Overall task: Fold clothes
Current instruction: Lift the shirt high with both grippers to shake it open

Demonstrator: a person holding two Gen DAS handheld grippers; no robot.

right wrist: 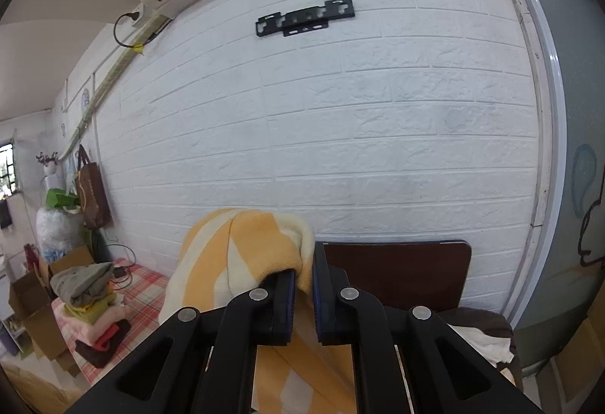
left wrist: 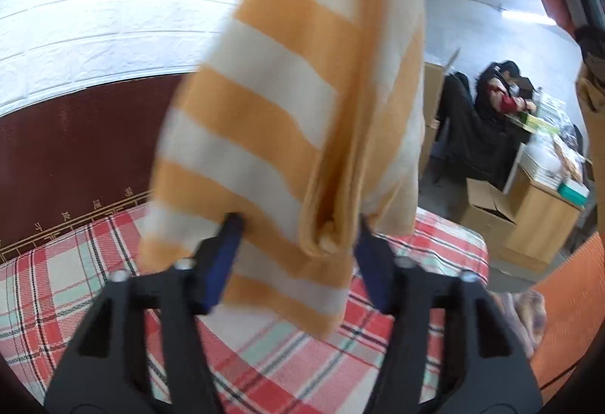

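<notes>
A: You've got the orange-and-white striped garment [left wrist: 287, 104] up in the air, hanging over the plaid bedspread [left wrist: 68, 285]. Your right gripper [right wrist: 302, 285] is clenched on a bunched fold of it up top: knit spills over the left finger and is pinched between the pads.

B: And your left gripper [left wrist: 298, 255]? The cloth hangs right between its fingers [left wrist: 223, 262], a thick rolled edge sitting in the gap.

A: The jaws stand apart there. I'd call it not gripping; the pads don't visibly press on the fabric, though blur makes it hard to be sure.

B: How will it handle?

A: Soft, floppy knit, light by the look of it. It drapes and doubles over itself, so it won't keep any shape you don't give it. It shouldn't slip much in rubber pads, but a thick bunch can creep out.

B: So where do you take it?

A: Go for a single edge, not that rolled lump. Catch the hem or a corner near the bottom with your left, so the piece spreads flat between both hands.

B: The stack of folded clothes [right wrist: 94, 308] sits at the far end of the bed, well clear.
</notes>
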